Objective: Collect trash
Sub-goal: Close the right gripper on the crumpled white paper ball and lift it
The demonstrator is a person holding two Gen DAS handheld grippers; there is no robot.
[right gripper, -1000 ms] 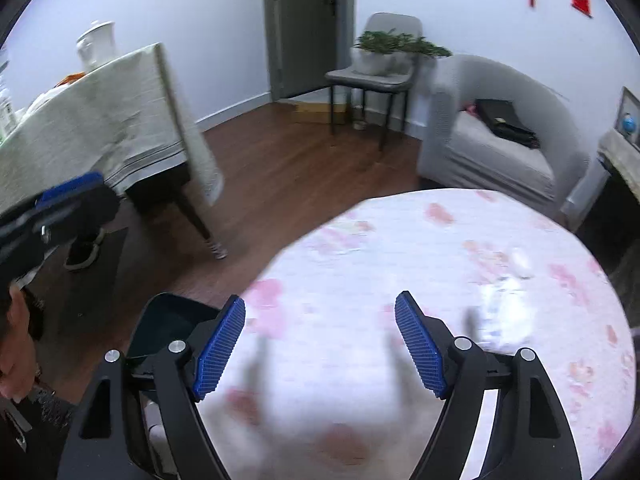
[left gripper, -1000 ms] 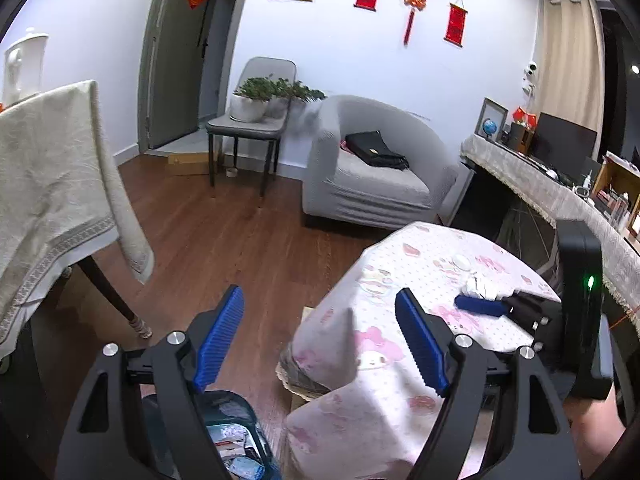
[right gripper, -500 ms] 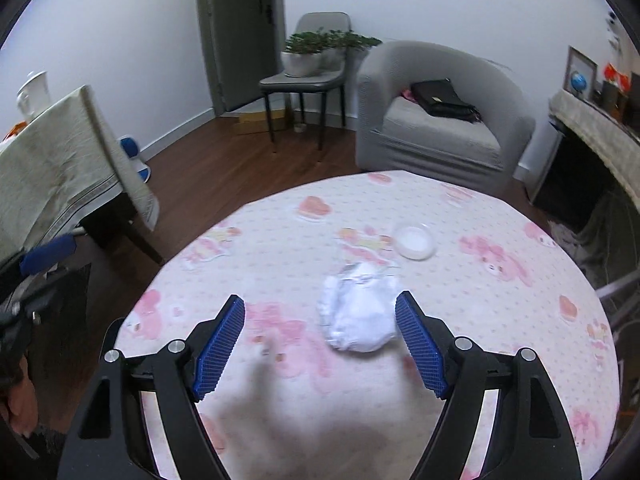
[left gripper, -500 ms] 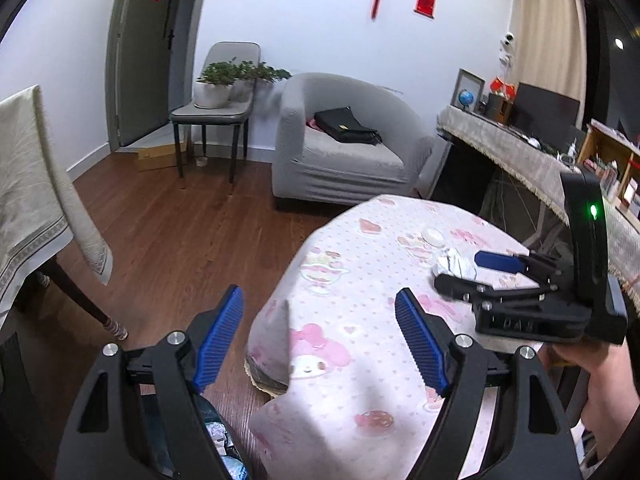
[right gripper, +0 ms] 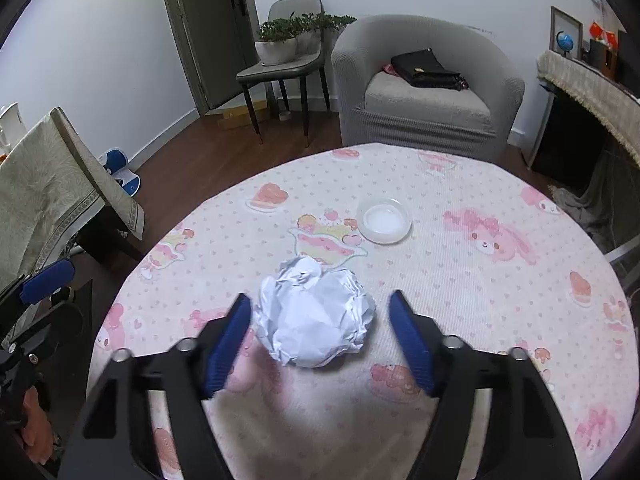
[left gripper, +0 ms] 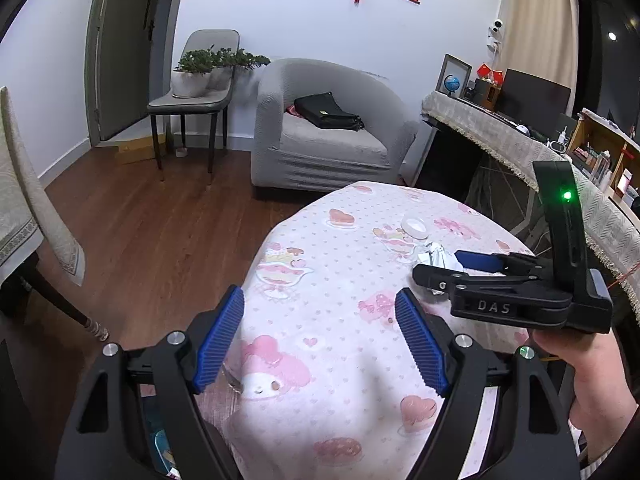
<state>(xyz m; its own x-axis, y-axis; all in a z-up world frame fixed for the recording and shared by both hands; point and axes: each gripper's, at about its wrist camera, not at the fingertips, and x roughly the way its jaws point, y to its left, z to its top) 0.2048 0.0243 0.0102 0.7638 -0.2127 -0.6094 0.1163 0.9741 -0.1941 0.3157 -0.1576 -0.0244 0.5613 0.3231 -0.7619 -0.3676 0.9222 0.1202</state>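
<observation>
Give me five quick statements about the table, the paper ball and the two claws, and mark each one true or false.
1. The crumpled paper ball lies between the right claw fingers. True.
2. The left claw holds the paper. False: it is empty.
3. A small white dish sits beyond the paper. True.
4. The tablecloth is plain green. False: pink cartoon print.
5. The right claw has lifted the ball clear. False: it rests on the table, jaws just closing.
</observation>
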